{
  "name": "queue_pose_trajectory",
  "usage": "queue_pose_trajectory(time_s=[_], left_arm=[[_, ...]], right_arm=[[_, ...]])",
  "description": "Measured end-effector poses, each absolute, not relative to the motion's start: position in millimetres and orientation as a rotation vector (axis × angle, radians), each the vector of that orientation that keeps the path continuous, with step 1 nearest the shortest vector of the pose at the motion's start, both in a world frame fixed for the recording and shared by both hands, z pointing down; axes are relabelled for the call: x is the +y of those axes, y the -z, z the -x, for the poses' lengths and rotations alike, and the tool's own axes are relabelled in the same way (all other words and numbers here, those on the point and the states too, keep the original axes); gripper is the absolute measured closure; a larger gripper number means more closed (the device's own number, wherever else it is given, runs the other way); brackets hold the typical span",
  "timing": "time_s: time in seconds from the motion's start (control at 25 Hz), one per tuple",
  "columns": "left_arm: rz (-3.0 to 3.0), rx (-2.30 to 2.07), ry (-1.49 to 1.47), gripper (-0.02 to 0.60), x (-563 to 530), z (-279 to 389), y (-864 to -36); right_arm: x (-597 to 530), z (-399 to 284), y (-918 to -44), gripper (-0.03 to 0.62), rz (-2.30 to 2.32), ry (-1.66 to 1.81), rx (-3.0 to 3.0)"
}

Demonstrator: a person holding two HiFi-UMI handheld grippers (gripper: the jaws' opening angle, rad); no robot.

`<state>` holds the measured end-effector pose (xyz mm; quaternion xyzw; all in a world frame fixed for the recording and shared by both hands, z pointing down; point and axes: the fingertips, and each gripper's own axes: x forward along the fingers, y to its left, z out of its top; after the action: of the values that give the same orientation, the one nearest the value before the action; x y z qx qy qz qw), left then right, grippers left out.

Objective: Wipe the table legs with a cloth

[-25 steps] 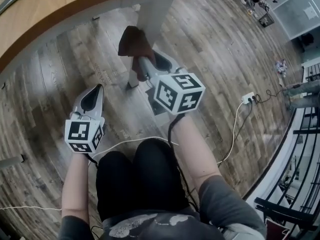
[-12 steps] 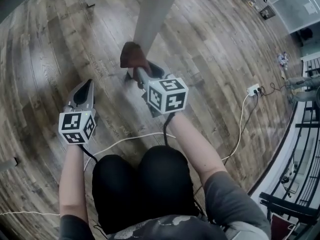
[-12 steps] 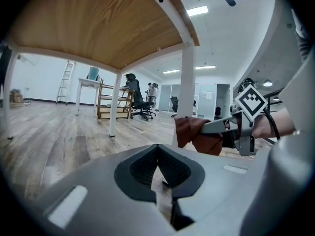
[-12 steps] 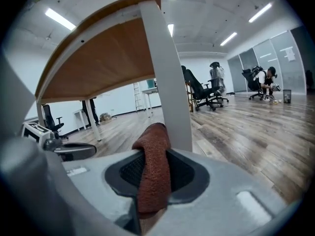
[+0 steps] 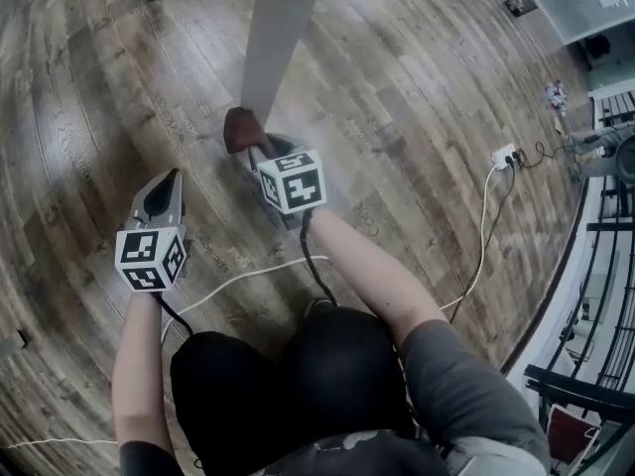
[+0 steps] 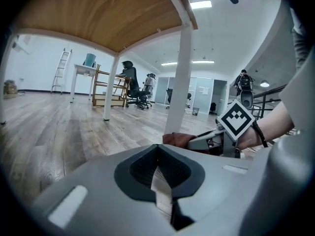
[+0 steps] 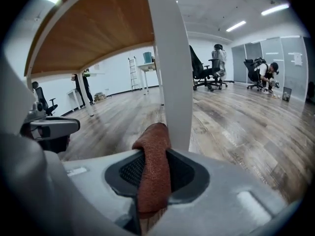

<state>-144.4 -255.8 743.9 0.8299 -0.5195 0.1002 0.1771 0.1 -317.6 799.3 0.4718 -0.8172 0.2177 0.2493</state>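
Observation:
A white table leg (image 5: 270,38) rises from the wooden floor; in the right gripper view the table leg (image 7: 170,68) stands straight ahead. My right gripper (image 5: 250,148) is shut on a brown cloth (image 5: 238,127), and the cloth (image 7: 153,168) presses against the leg near its foot. My left gripper (image 5: 162,194) hangs to the left of the leg, its jaws shut with nothing between them. From the left gripper view the cloth (image 6: 178,139) and the right gripper's marker cube (image 6: 237,122) show beside the leg (image 6: 183,82).
The wooden tabletop's underside (image 6: 98,18) spans overhead. A second white leg (image 6: 109,90) stands farther back. A white cable (image 5: 238,278) crosses the floor by my knees, running to a power strip (image 5: 504,155). Office chairs (image 7: 204,73) and people are far off.
The right gripper slid the cloth down the leg toward the floor. My head dropped lower, so the tabletop left the head view. The left gripper stayed shut beside the leg.

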Motion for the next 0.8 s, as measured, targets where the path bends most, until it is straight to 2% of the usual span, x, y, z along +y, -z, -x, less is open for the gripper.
queue_pose_trajectory(time_s=[0.4, 0.64, 0.8], left_arm=[[-2.347, -1.413, -0.322, 0.561, -256.4, 123.5, -781.9], [-2.341, -1.454, -0.318, 0.561, -268.4, 130.7, -773.9], [-2.427, -1.478, -0.332, 0.563, -280.6, 132.3, -721.7]], right_arm=[[-321.3, 1.7, -881.8, 0.508, -1.161, -0.6, -2.083], [-302.5, -8.3, -866.5, 0.508, -1.104, -0.591, -2.145], [-281.2, -29.6, -814.6, 0.508, -1.107, -0.564, -2.232]])
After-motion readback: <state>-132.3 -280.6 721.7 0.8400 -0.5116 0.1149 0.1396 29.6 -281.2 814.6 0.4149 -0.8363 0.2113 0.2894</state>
